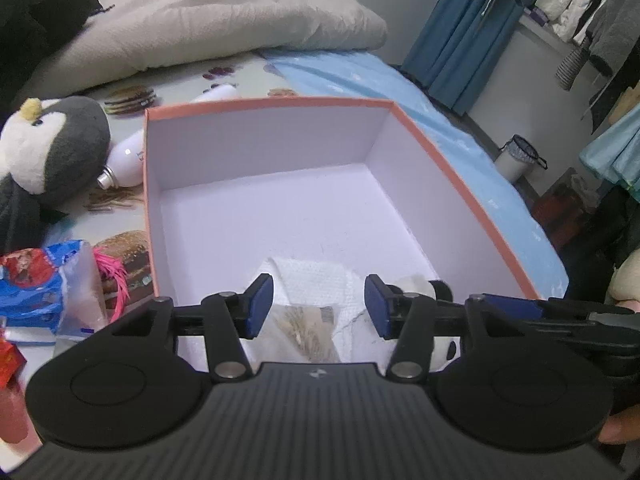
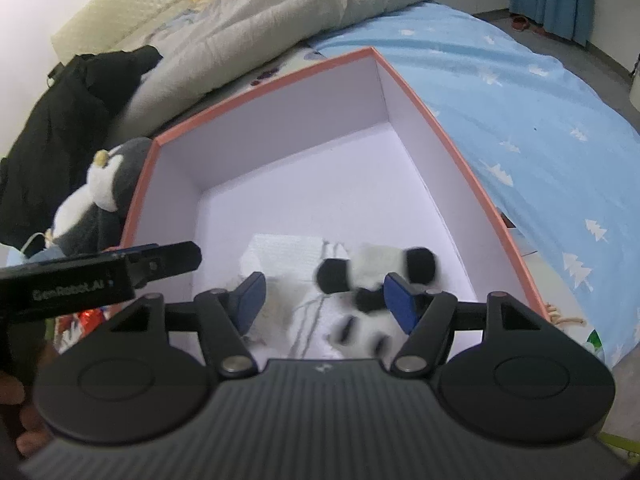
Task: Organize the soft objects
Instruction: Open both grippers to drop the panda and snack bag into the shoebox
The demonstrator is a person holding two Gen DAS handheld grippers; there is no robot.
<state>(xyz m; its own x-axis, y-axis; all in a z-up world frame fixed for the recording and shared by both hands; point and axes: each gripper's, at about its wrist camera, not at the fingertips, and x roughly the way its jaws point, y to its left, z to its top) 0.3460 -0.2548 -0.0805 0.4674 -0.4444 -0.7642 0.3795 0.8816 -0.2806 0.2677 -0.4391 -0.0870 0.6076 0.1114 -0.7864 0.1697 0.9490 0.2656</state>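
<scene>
Left wrist view, left to right: blue snack packet [image 1: 34,300] at the edge; grey-and-white penguin plush [image 1: 48,148] on the bed, outside the box; white bottle [image 1: 126,160] lying beside the box wall. Pink-rimmed box [image 1: 460,184], white inside, holds a white cloth [image 1: 316,280] in its near end. Left claw [image 1: 318,306] hovers over the cloth, pads parted, gripping nothing.

Right wrist view, left to right: black garment [image 2: 68,120] and grey quilt [image 2: 260,20] on the bed. Right claw [image 2: 326,304] stands parted above a panda plush [image 2: 372,280] lying in the box on the cloth; the panda is blurred, apparently free of the pads
</scene>
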